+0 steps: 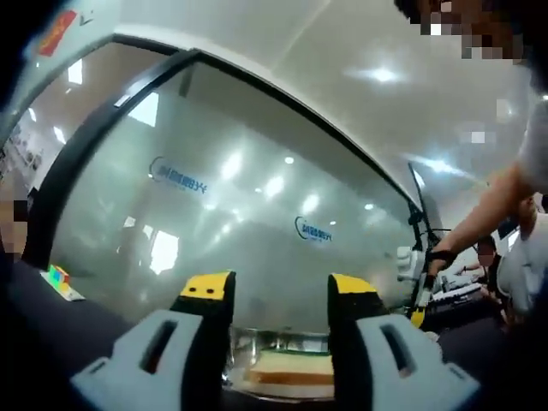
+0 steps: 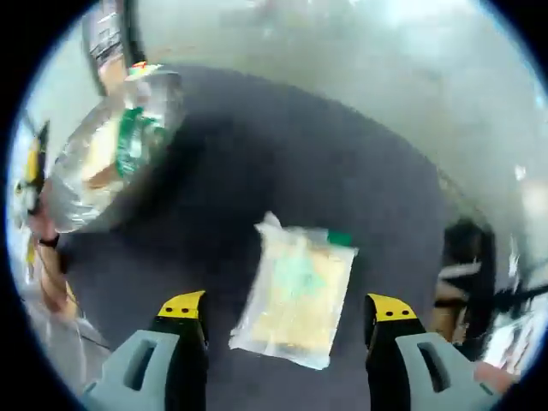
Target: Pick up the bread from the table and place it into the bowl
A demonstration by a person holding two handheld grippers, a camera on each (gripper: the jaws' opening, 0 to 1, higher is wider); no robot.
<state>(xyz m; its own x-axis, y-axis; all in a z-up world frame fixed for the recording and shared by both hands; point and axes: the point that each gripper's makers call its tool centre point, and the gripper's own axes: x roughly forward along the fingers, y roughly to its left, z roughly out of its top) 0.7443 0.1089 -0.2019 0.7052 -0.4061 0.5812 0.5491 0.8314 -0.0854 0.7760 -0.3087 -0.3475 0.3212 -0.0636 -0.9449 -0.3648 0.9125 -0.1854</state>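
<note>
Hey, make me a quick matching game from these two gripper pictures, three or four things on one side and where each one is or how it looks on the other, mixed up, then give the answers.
Things:
1. wrapped bread
2. metal bowl
3. right gripper
4. glass wall

Descriptions:
A. frosted, with blue logos on it
B. jaws wide apart, one on either side of the packet
C. lying flat on the dark table in a clear bag
D. shiny, already holding a bagged slice

Pairs: 1-C, 2-D, 3-B, 4-A
</note>
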